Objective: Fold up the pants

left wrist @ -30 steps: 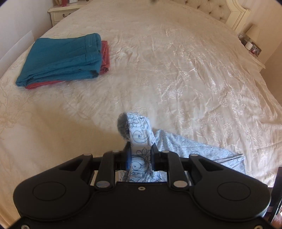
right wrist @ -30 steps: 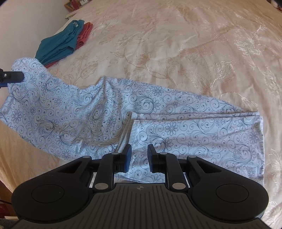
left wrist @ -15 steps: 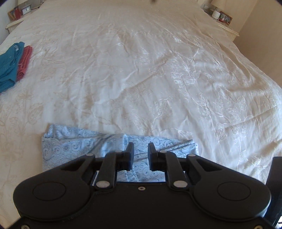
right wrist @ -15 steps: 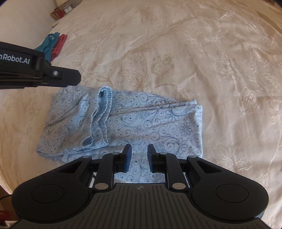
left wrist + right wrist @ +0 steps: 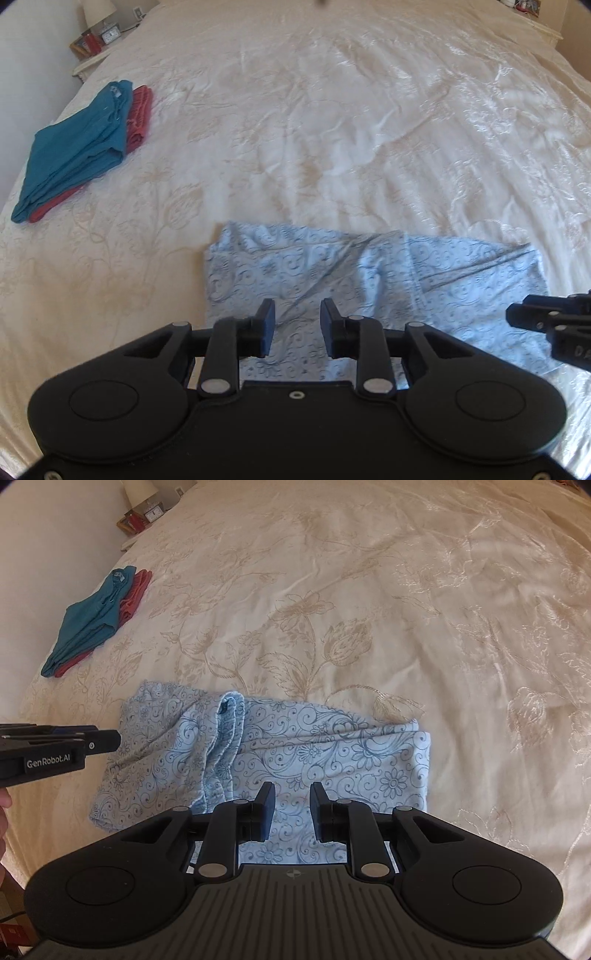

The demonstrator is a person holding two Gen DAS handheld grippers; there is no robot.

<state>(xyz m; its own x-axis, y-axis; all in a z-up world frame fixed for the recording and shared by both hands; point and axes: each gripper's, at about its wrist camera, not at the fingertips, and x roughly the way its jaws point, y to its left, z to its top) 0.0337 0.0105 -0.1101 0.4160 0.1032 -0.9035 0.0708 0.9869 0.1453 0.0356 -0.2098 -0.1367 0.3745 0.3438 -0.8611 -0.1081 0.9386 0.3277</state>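
Observation:
The light blue pants (image 5: 369, 269) with a dark floral print lie folded over into a wrinkled rectangle near the bed's front edge. My left gripper (image 5: 297, 314) hovers above their left part. Its jaws are opening, and only cloth lying below shows through the gap. My right gripper (image 5: 293, 795) stands open above the near edge of the pants (image 5: 295, 746), with no fabric between its pads. The waistband bunches into a ridge near the fold's middle. Each gripper shows in the other's view: the right gripper (image 5: 546, 321) over the pants' right end, the left gripper (image 5: 99, 740) at their left end.
A folded teal garment (image 5: 81, 147) lies on a red garment (image 5: 138, 114) at the far left of the cream embroidered bedspread (image 5: 332, 110). A nightstand (image 5: 96, 40) with a clock and frames stands beyond the bed's left corner. The bed's left edge drops off close by.
A second ago my left gripper was shut on a lifted end of the pants, which lay long. That end now lies folded over, and the left jaws have let go and spread.

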